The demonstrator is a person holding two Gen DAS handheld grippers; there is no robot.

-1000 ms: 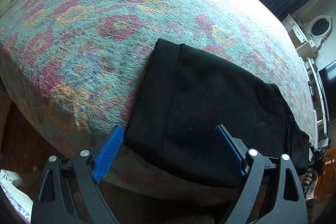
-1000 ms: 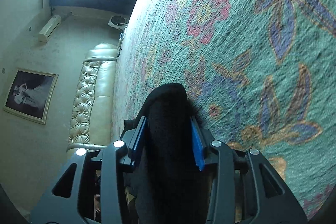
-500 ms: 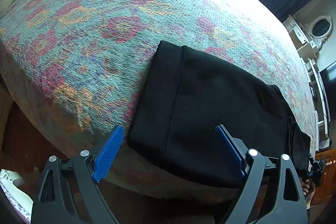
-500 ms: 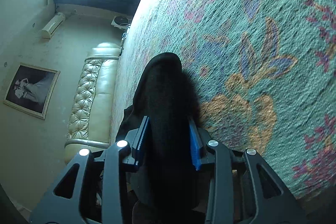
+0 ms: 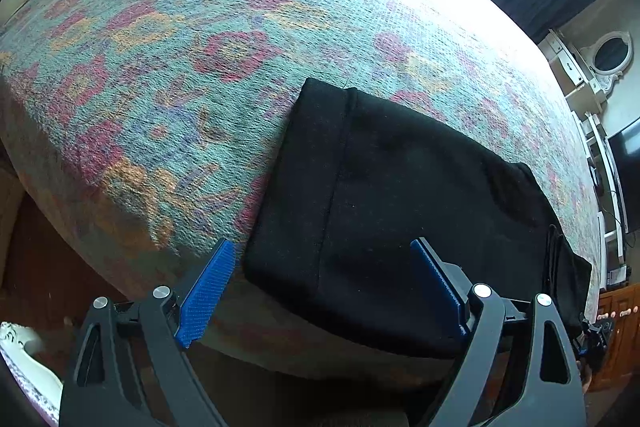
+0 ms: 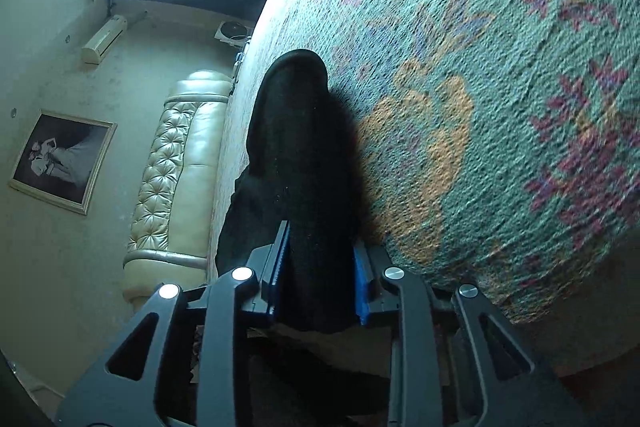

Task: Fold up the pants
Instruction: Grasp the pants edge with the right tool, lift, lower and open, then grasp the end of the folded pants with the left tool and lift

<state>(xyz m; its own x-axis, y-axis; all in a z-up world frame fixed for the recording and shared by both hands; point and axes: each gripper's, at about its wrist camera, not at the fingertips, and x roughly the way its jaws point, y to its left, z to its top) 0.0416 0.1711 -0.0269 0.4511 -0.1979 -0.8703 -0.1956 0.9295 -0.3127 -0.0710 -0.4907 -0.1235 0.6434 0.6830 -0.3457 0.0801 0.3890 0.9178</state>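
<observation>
**Right claw gripping black pants at the bed's edge**

The right claw (image 6: 318, 281) has just been closing and is pinching a bunched end of the pants (image 5: 400, 195). They are lying lengthwise along the bed (image 5: 200, 47) edge. The left claw (image 5: 320, 291) is hovering wide above their other end.

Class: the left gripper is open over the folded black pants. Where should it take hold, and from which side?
Probably the near left corner of the black pants, at the bed's edge. The left gripper can come from the near side, below the edge; the stacked layers end there.
</observation>
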